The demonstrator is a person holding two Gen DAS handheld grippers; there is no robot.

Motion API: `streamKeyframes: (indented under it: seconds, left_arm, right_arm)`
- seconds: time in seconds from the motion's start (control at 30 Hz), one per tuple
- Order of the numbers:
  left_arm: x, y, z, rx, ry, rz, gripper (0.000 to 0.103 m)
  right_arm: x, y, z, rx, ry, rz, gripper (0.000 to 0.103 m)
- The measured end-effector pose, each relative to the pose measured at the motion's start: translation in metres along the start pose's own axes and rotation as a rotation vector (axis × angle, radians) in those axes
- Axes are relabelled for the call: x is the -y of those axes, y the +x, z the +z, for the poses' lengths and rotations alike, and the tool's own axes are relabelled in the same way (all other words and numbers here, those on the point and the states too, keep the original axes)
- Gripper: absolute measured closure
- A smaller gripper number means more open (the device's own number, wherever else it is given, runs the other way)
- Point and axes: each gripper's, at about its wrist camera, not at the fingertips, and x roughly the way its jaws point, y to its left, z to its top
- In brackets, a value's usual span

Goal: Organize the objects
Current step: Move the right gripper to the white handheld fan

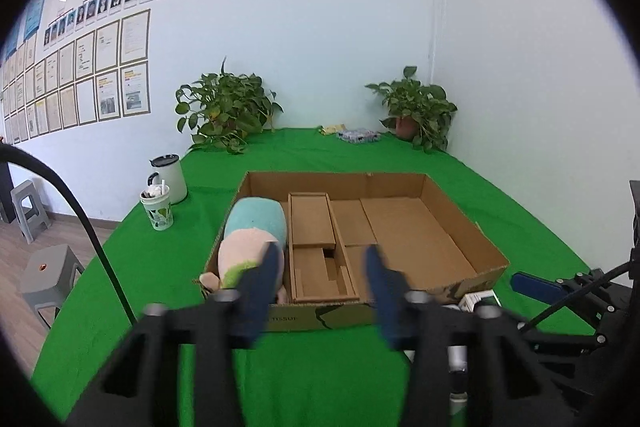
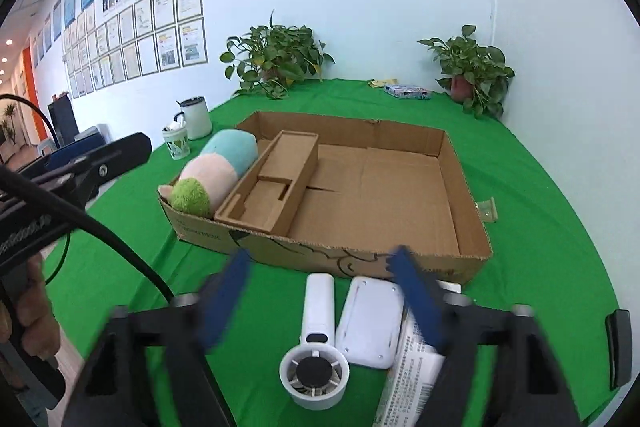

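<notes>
Over the left claw (image 1: 322,255), its two blue fingers stand apart with nothing between them, blurred, just short of the near wall of the one cardboard box (image 1: 460,211) on the green cloth (image 1: 120,259). In the box, a plush (image 1: 252,231) lies along the left side and a cardboard insert (image 1: 312,227) sits just beside it; the rest of the floor is bare card. Left of the box stand two cups: a white mug (image 1: 170,175) and, touching it in front, a patterned cup (image 1: 158,207). Two potted plants (image 1: 228,107) stand at the far wall, with some packets (image 1: 358,135) between them. This view alone shows two grey stools (image 1: 48,275) on the floor. Over the right claw (image 2: 320,255), the fingers are likewise spread and grip nothing. Only here do the things waiting outside the box show, three in a row before its near wall: a white hand fan (image 2: 318,307), a white case (image 2: 370,323) just beside it, and a printed pack (image 2: 412,367) partly under the case. A small clear scrap (image 2: 486,211) lies right of the box. A hand (image 2: 36,327) at the left edge holds the other claw's handle.
</notes>
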Motion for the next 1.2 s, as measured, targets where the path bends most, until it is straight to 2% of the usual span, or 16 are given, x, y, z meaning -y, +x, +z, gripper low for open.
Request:
streamKeyframes:
  seconds: [0.03, 0.07, 0.1, 0.2, 0.27, 0.3, 0.33, 0.37, 0.4, 0.43, 0.53, 0.7, 0.87, 1.0, 1.1, 1.2]
  left_arm:
    - [0.002, 0.004, -0.003, -0.029, 0.004, -0.013, 0.101]
    - [0.004, 0.006, -0.006, -0.040, 0.004, -0.033, 0.101]
    - [0.007, 0.007, -0.009, -0.041, 0.006, -0.046, 0.101]
    - [0.016, 0.011, -0.014, -0.061, 0.020, -0.057, 0.099]
    - [0.019, 0.016, -0.017, -0.085, 0.026, -0.049, 0.063]
    - [0.019, 0.018, -0.020, -0.092, 0.024, -0.040, 0.029]
    - [0.018, 0.018, -0.022, -0.083, 0.016, -0.029, 0.020]
    - [0.017, 0.017, -0.023, -0.073, 0.008, -0.022, 0.020]
    - [0.016, 0.018, -0.024, -0.083, 0.006, -0.024, 0.020]
    - [0.015, 0.021, -0.025, -0.102, 0.004, -0.032, 0.020]
    - [0.011, 0.031, -0.029, -0.152, -0.020, -0.052, 0.020]
    - [0.005, 0.039, -0.039, -0.210, -0.055, -0.083, 0.020]
    - [-0.001, 0.054, -0.057, -0.313, -0.112, -0.160, 0.020]
    - [-0.002, 0.069, -0.072, -0.390, -0.156, -0.204, 0.022]
    - [-0.002, 0.074, -0.078, -0.425, -0.191, -0.244, 0.022]
    - [-0.007, 0.075, -0.082, -0.447, -0.231, -0.278, 0.022]
  right_arm:
    - [0.001, 0.001, -0.002, -0.009, -0.002, -0.014, 0.079]
    - [0.002, 0.002, -0.005, -0.016, -0.002, -0.030, 0.084]
    - [0.003, 0.003, -0.008, -0.023, 0.000, -0.035, 0.088]
    - [0.006, 0.008, -0.016, -0.050, 0.013, -0.045, 0.088]
    - [0.009, 0.011, -0.021, -0.062, 0.021, -0.062, 0.086]
    - [0.011, 0.013, -0.022, -0.072, 0.027, -0.073, 0.078]
    - [0.013, 0.016, -0.024, -0.083, 0.033, -0.079, 0.056]
    - [0.015, 0.018, -0.027, -0.095, 0.039, -0.069, 0.042]
    - [0.016, 0.020, -0.029, -0.101, 0.043, -0.044, 0.022]
    - [0.018, 0.020, -0.031, -0.102, 0.045, -0.016, 0.018]
    - [0.018, 0.024, -0.039, -0.122, 0.038, -0.011, 0.014]
    - [0.023, 0.026, -0.058, -0.152, 0.033, 0.082, 0.013]
    - [0.032, 0.031, -0.088, -0.211, 0.033, 0.156, 0.015]
    - [0.034, 0.040, -0.103, -0.259, 0.029, 0.143, 0.033]
    - [0.026, 0.045, -0.104, -0.257, 0.000, 0.152, 0.036]
    - [0.019, 0.056, -0.103, -0.279, -0.010, 0.148, 0.046]
